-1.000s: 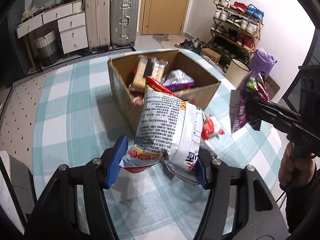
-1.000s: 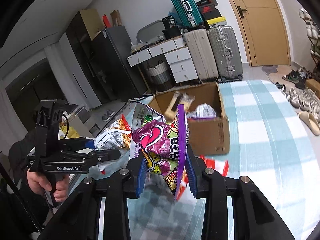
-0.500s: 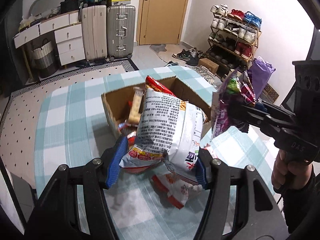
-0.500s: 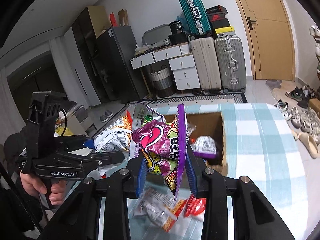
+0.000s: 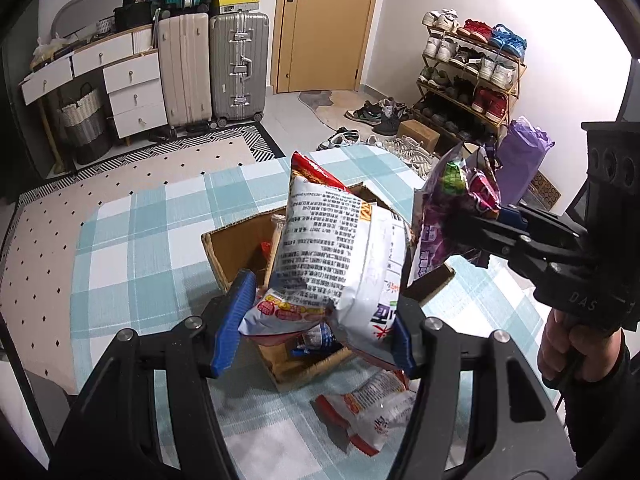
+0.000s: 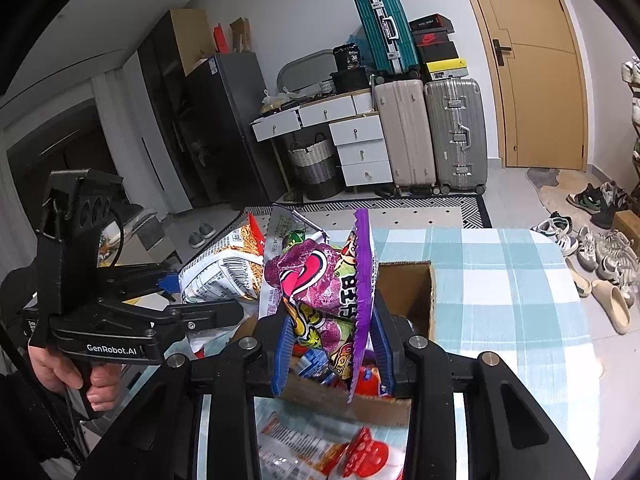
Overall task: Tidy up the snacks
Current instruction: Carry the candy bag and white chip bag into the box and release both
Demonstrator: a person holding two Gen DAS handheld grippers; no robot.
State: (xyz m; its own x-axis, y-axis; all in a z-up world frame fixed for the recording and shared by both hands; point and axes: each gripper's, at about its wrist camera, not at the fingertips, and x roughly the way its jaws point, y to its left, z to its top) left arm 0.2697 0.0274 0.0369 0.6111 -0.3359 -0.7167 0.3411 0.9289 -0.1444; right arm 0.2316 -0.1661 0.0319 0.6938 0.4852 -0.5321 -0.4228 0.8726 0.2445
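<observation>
1. Checked teal-and-white cloth over the surface point(image 5: 132, 248); suitcases, drawers and a door at 12 o'clock, shoe rack at 2 o'clock. Cleared middle serving as the sorting area.
2. Cardboard box point(image 5: 218, 254), flaps open, at the centre of the surface, already containing several packets; placed as the collection point, within reach of both hands.
3. Left hand-held gripper point(image 5: 316, 320), clamped on the lower edge of a white printed snack bag point(image 5: 340, 248); bag upright and directly above the box opening, positioned, by judgement, for release into it.
4. Right hand-held gripper point(image 6: 332, 354), pinched tight on a purple snack bag point(image 6: 320, 288) by its crimped seam; thin seam chosen, presumably, for a firm hold without crushing the contents. Bag at 3 o'clock of the white one, over the box rim.
5. Loose red-and-white packet point(image 5: 372, 408) flat on the cloth at 6 o'clock of the box, not yet collected.
</observation>
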